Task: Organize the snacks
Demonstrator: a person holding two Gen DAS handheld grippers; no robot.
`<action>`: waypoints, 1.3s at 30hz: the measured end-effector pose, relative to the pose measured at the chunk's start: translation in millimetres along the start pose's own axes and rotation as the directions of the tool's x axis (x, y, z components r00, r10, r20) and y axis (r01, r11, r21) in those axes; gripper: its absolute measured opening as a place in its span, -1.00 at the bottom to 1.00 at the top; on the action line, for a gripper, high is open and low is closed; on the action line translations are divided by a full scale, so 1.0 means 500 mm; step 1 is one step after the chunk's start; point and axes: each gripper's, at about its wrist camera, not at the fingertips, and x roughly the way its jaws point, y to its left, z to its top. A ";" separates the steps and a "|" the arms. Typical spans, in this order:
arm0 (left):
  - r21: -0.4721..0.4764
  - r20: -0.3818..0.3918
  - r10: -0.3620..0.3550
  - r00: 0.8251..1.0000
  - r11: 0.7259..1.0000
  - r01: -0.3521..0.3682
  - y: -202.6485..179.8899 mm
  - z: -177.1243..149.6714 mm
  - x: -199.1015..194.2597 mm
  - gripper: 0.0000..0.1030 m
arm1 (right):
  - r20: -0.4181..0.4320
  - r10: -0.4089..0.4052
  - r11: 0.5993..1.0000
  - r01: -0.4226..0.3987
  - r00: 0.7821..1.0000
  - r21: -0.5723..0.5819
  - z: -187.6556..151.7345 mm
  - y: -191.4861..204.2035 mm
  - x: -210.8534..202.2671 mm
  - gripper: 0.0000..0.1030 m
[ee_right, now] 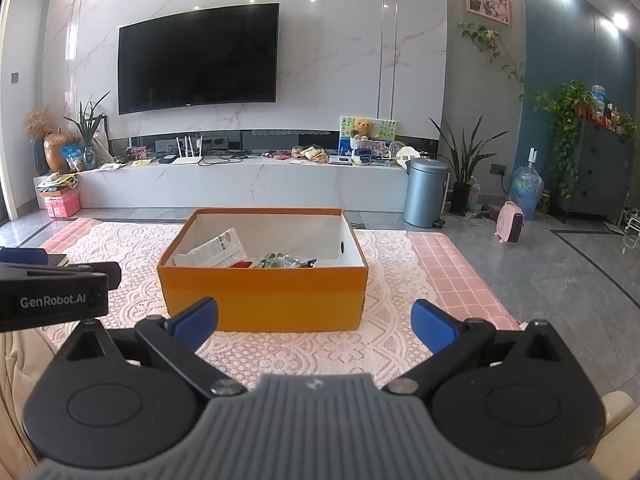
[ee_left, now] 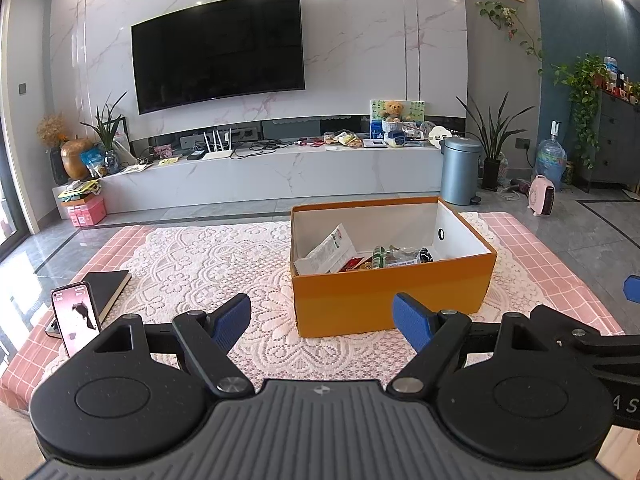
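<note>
Both the left gripper [ee_left: 322, 320] and right gripper [ee_right: 314, 326] hang spread and empty; ahead of the jaws, the open orange cardboard box [ee_right: 264, 296] holds packets, so check the lace-covered table [ee_left: 208, 256] for strays.

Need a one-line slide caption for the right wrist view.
Open right gripper faces orange box of snacks on lace-covered table.
</note>
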 end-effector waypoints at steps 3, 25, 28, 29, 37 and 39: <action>0.001 0.000 -0.001 1.000 1.000 0.001 0.001 0.002 0.001 0.83 | 0.000 0.000 1.000 0.000 1.000 0.001 -0.001 0.000 0.001 0.93; -0.002 0.002 -0.005 1.000 1.000 0.005 0.002 0.011 0.002 0.83 | -0.010 0.002 1.000 -0.002 1.000 -0.003 -0.008 0.007 0.007 0.93; 0.001 0.001 -0.008 1.000 1.000 0.008 0.001 0.009 0.002 0.83 | -0.008 0.004 1.000 -0.004 1.000 -0.001 -0.011 0.007 0.008 0.93; 0.002 0.001 -0.012 1.000 1.000 0.012 0.003 0.008 0.004 0.83 | -0.008 0.004 1.000 -0.004 1.000 0.000 -0.011 0.008 0.009 0.93; -0.003 0.007 -0.037 0.999 0.999 0.037 0.015 0.010 0.022 0.83 | -0.008 0.021 1.000 -0.021 1.000 0.008 -0.011 0.013 0.024 0.93; -0.005 0.006 -0.039 0.999 0.999 0.039 0.017 0.011 0.029 0.83 | -0.011 0.025 1.000 -0.025 1.000 0.006 -0.009 0.016 0.031 0.93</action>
